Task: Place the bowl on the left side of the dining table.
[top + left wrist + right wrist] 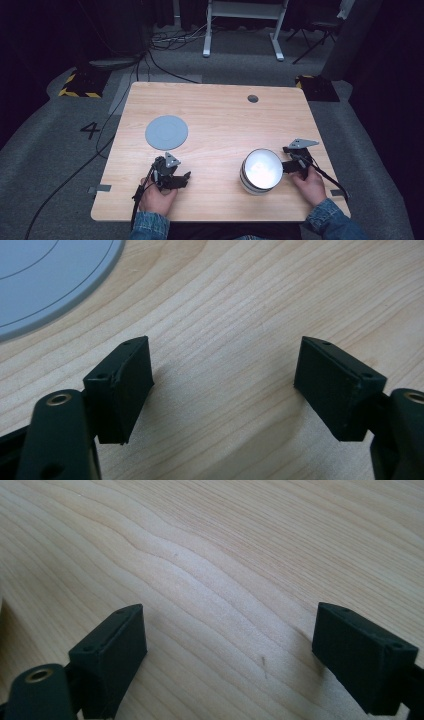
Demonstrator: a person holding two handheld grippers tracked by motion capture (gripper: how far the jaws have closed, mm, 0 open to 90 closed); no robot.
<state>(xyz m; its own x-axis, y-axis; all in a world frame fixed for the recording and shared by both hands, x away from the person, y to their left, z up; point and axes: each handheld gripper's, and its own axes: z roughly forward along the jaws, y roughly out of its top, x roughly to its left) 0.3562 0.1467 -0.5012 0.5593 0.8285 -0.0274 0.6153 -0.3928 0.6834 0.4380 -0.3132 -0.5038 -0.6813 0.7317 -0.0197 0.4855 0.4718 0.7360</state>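
A flat grey round disc (166,132) lies on the left half of the wooden table (220,110); its edge (45,285) fills the top left corner of the left gripper view. A white bowl (262,170) with a dark band stands at the front right. My left gripper (176,176) rests low over the table in front of the disc, open, with bare wood between its pads (122,387). Just right of the bowl, my right gripper (295,161) is held close beside it, open too, its pads (112,652) wide apart over bare wood.
A small grey cable hole (253,98) sits near the table's far edge. Beyond the table are a white desk frame (242,30), floor cables (160,60) and yellow-black striped blocks (80,85). Both hands rest near the front edge.
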